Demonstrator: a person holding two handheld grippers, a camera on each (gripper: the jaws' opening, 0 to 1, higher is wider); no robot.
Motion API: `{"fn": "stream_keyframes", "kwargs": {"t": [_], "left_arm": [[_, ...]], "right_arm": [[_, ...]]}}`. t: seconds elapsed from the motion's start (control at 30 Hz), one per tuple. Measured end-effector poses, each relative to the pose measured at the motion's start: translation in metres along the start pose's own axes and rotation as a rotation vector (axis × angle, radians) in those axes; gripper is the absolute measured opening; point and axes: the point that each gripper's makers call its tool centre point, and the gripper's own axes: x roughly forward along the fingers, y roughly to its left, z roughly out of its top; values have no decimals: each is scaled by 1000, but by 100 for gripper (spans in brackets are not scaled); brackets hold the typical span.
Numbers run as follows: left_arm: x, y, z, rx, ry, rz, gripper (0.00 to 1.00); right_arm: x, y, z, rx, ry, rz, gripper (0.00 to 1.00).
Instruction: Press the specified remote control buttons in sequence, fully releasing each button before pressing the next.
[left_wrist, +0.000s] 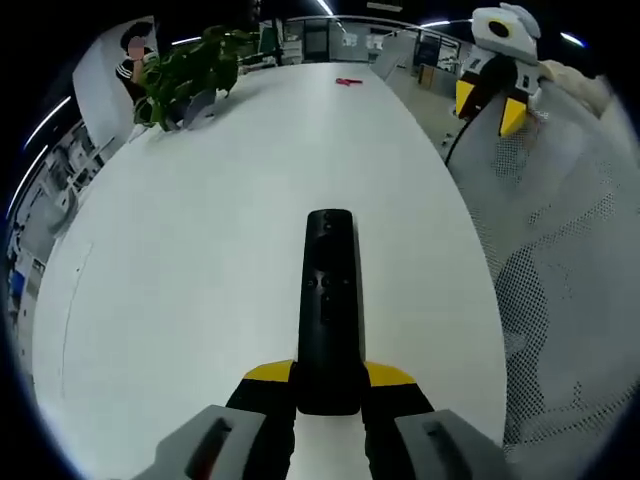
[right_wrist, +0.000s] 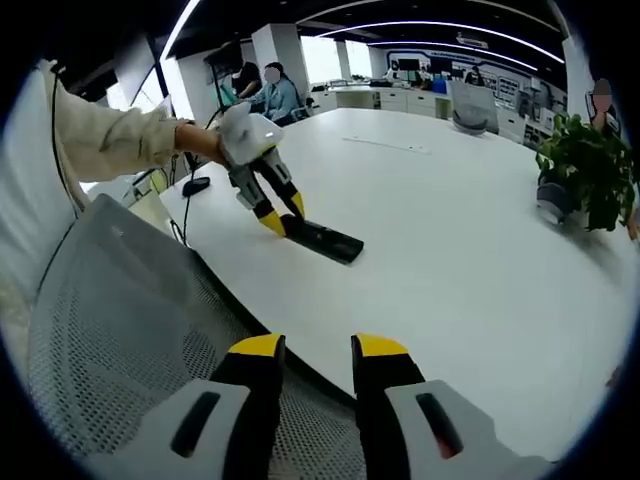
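At six o'clock in the left gripper view, the left hand-held gripper (left_wrist: 328, 388) has its yellow-tipped jaws clenched on the near end of a black remote control (left_wrist: 329, 300). The remote lies flat on the white counter (left_wrist: 190, 270) and points straight away toward twelve o'clock, with its small buttons facing up. Farther off, at about eleven o'clock, a green potted plant (left_wrist: 188, 70) stands near the counter's far end, and a small red object (left_wrist: 348, 82) lies at twelve o'clock. At one o'clock the right hand-held gripper (left_wrist: 490, 108) hangs above a grey mesh chair (left_wrist: 560, 260).

At six o'clock in the right gripper view, the right hand-held gripper (right_wrist: 315, 355) has its jaws released, a narrow gap between them and nothing held, over the mesh chair (right_wrist: 120, 330). Beyond, at about eleven o'clock, the left hand-held gripper (right_wrist: 278, 220) grips the remote control (right_wrist: 325, 240) on the counter (right_wrist: 450, 260). The plant (right_wrist: 590, 170) sits at two o'clock. People sit at desks in the far background.
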Motion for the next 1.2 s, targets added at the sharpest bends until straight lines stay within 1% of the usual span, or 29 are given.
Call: {"fn": "stream_keyframes", "kwargs": {"t": [0.37,0.53,0.73,0.9,1.0,1.03,1.07,1.13,1.2], "left_arm": [[-1,-24,-1,0,-10,2,25],[-1,-34,-1,8,-27,8,25],[0,-48,1,-9,-31,22,25],[2,-63,4,16,-30,26,25],[1,-66,5,43,-43,48,25],[1,-67,5,32,-52,50,25],[0,-68,4,23,-61,46,25],[0,-73,3,3,-81,30,25],[-1,-74,2,10,-90,34,25]], "right_arm": [[1,2,0,-10,3,17,24],[2,5,-1,-15,13,30,23],[3,8,-5,-15,40,47,22],[3,8,-6,-13,45,51,22],[2,8,-3,-18,31,51,21],[2,7,3,-53,-1,44,20],[1,6,6,-56,-20,36,18],[-1,7,7,-47,-24,39,18],[-1,8,9,-65,-37,43,17]]}}
